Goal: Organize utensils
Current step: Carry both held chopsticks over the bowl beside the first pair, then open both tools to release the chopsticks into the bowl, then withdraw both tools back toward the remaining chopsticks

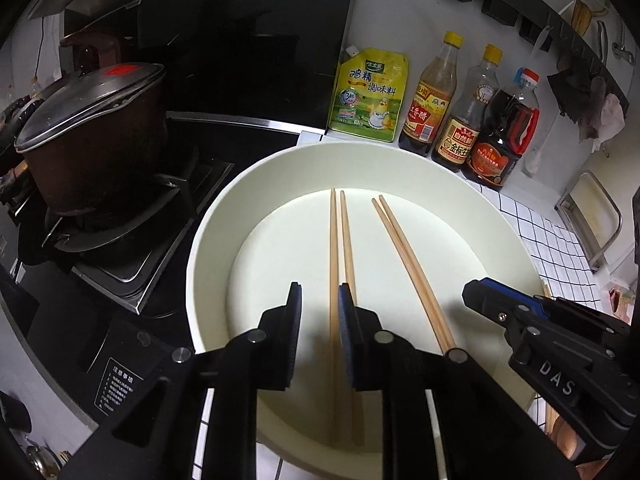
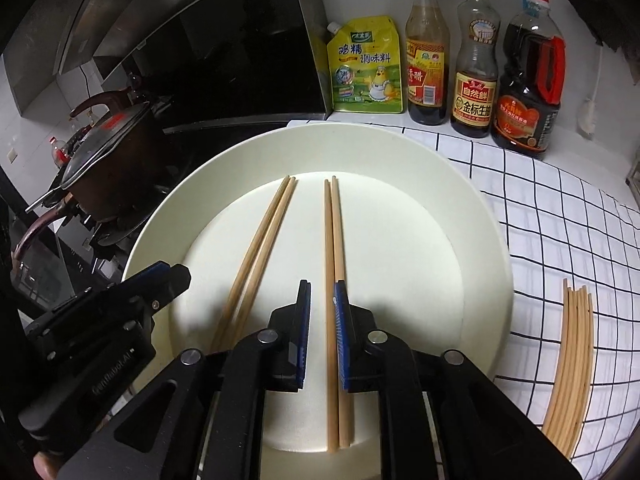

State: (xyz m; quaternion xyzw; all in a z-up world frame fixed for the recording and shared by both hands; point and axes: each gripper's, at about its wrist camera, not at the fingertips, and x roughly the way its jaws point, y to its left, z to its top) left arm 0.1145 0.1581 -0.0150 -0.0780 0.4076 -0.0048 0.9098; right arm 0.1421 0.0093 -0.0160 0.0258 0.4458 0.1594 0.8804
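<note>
A wide cream plate (image 1: 212, 216) (image 2: 480, 240) sits on the counter with two pairs of wooden chopsticks lying in it. The left pair (image 1: 340, 232) (image 2: 268, 224) runs between the fingers of my left gripper (image 1: 320, 304). It lies close to the right pad, with a clear gap to the left pad, so the jaws are open. The right pair (image 1: 400, 240) (image 2: 334, 232) lies between the fingers of my right gripper (image 2: 322, 300), which is open by a narrow gap. Each gripper shows in the other's view, the right gripper (image 1: 478, 292) and the left gripper (image 2: 176, 276).
Several loose chopsticks (image 2: 572, 360) lie on the white tiled counter right of the plate. A yellow seasoning pouch (image 2: 364, 68) and three sauce bottles (image 2: 474, 60) stand behind it. A lidded pot (image 1: 92, 120) is on the stove to the left. A utensil rail (image 1: 560, 8) hangs on the wall.
</note>
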